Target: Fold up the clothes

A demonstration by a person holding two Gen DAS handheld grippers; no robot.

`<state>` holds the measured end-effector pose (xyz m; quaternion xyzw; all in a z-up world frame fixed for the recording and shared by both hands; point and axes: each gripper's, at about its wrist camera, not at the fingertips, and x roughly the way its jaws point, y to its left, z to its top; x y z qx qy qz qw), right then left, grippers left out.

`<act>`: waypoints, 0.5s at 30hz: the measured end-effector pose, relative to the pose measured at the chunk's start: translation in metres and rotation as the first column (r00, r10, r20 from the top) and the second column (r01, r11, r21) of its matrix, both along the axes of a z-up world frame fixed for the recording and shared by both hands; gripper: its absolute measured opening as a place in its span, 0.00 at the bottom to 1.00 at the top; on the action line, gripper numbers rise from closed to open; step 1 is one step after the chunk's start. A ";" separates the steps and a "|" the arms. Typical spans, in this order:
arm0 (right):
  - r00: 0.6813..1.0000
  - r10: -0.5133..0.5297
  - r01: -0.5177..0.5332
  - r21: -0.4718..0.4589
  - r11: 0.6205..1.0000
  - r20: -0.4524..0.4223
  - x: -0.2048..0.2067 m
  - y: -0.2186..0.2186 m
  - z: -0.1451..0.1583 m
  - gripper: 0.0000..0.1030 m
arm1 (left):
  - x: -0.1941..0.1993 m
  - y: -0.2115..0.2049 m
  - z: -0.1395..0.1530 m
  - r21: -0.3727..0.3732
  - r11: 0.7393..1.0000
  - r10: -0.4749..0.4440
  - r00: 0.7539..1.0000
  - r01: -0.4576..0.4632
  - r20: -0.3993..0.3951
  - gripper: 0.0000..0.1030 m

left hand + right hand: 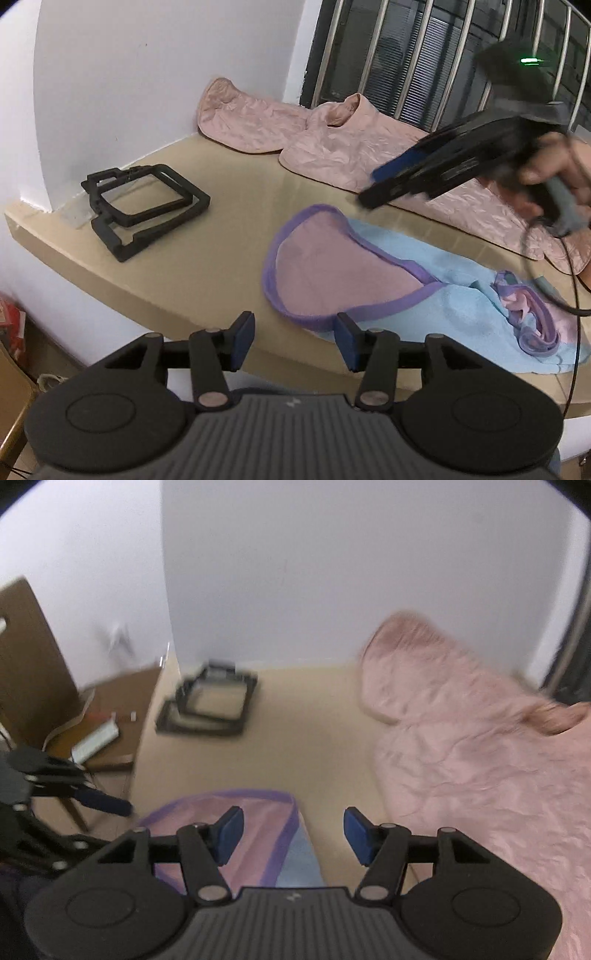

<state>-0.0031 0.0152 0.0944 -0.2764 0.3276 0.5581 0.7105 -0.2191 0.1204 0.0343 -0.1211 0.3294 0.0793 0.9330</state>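
Left hand-held gripper [295, 338] — wide apart (empty) — above blue garment [424, 306]

The tabletop [207, 258] is smooth and glossy, a beige stone-like finish. On it lies a soft, fuzzy cloth garment [369, 280] — blue and pink with purple trim. The pink jacket [332, 147] looks crinkled and faintly shiny. The black frames [144, 210] look like matt plastic; the window bars [424, 55] — brushed metal.

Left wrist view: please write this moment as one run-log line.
left claw: open, empty | right claw: open, empty | blue towel garment with purple trim: flat on beige table, unheld
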 end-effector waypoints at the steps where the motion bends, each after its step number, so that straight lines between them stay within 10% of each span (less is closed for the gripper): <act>1: 1.000 0.013 -0.014 -0.034 0.999 -0.015 0.006 0.012 -0.007 0.57 | 0.001 -0.001 0.000 0.002 1.000 -0.004 1.000 0.004 0.002 0.42; 5: 0.996 -0.013 0.005 -0.097 0.995 -0.089 0.021 0.031 -0.038 0.50 | 0.012 0.004 0.000 0.005 0.999 -0.042 0.999 0.042 -0.003 0.11; 7: 0.993 -0.026 0.015 -0.093 0.996 -0.119 0.024 0.030 -0.046 0.19 | 0.017 0.006 0.001 0.006 0.998 -0.061 0.998 0.061 -0.005 0.07; 15: 0.985 -0.172 0.173 -0.052 0.984 0.010 0.025 0.022 -0.048 0.04 | 0.063 0.034 0.011 -0.045 0.989 -0.143 0.990 0.144 0.009 0.05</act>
